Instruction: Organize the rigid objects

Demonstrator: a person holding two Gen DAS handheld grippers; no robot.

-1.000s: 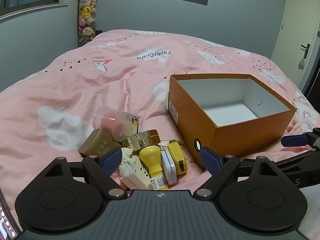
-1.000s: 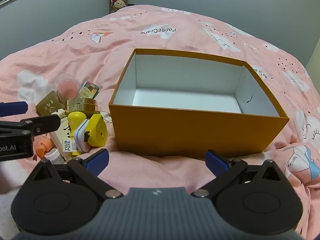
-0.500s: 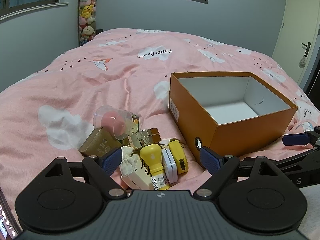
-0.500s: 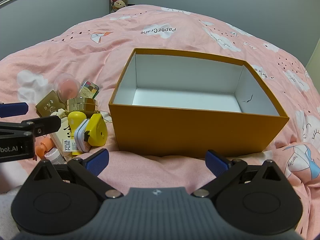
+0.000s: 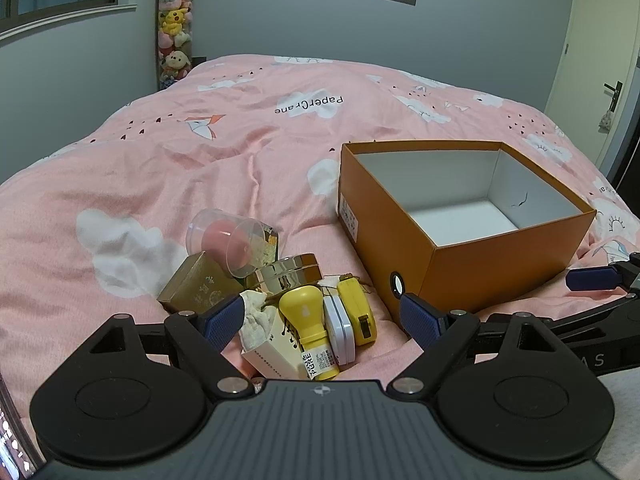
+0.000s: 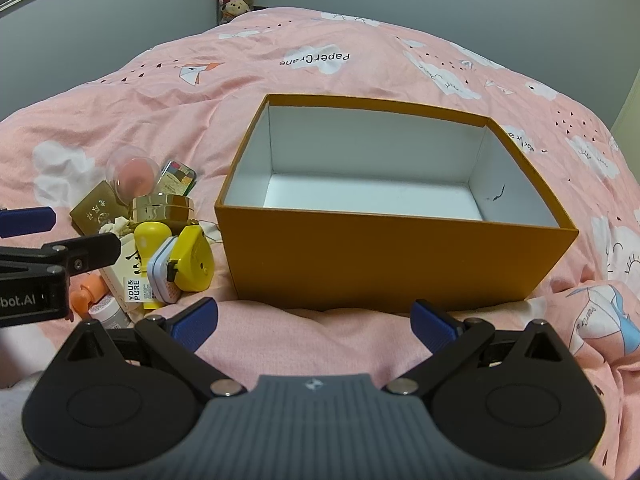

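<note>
I am holding my left tool (image 5: 322, 318) and right tool (image 6: 314, 319) wide open, gripping nothing, hovering over the bed (image 5: 248, 148) near the pile of small items (image 5: 280, 296) beside the orange box (image 6: 384, 264).

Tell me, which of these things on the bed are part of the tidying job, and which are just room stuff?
Part of the job: orange box, empty; yellow tape measure; yellow-capped bottle; gold jar; gold box; clear case with pink sponge.

Just there: pink duvet; plush toys; door.
</note>
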